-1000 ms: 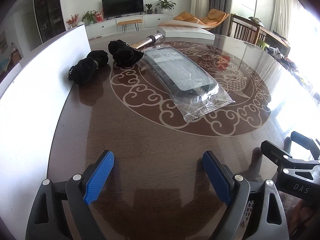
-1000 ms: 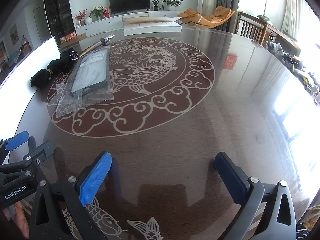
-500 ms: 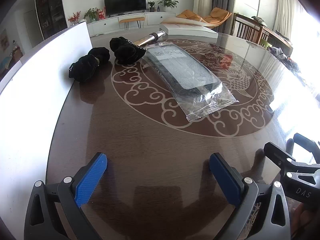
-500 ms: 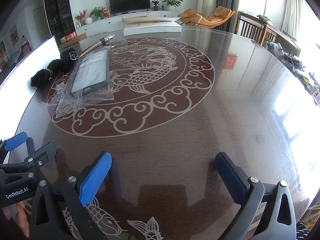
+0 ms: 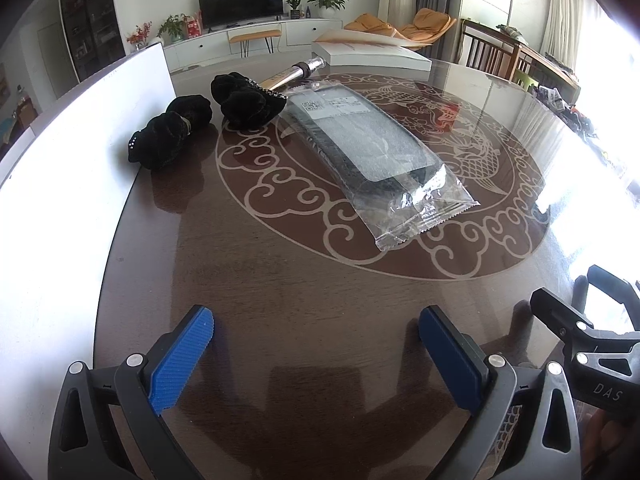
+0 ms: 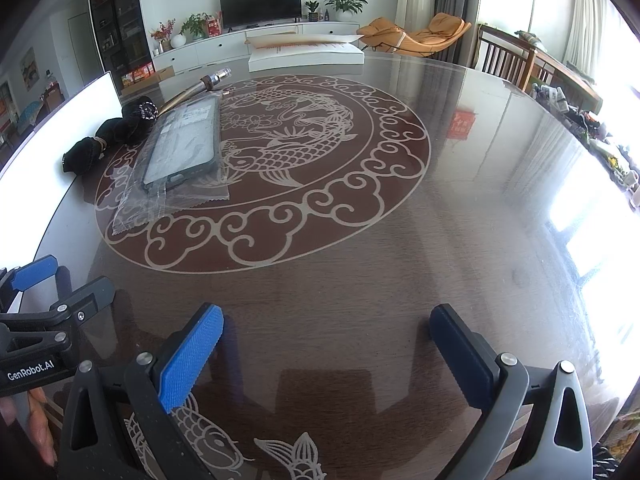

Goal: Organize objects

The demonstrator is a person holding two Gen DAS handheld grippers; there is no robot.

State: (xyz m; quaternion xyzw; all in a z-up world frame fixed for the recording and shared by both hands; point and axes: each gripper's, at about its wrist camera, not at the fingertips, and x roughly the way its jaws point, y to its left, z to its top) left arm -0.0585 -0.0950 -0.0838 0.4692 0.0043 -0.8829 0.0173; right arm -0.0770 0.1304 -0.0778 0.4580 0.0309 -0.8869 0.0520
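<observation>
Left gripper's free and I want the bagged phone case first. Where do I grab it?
Take the plastic bag by its flat crimped end, the end nearest the open left gripper. Come in low from the near side: that flap is empty film past the case, thin enough to pinch against the table.

We read "GenRobot.AI" in white letters on the black body of the left gripper [image 6: 30, 374], and "DAS" on the black body of the right gripper [image 5: 606, 390]. The white label on the clear packet [image 5: 340, 106] carries a square code and print too small to read.
</observation>
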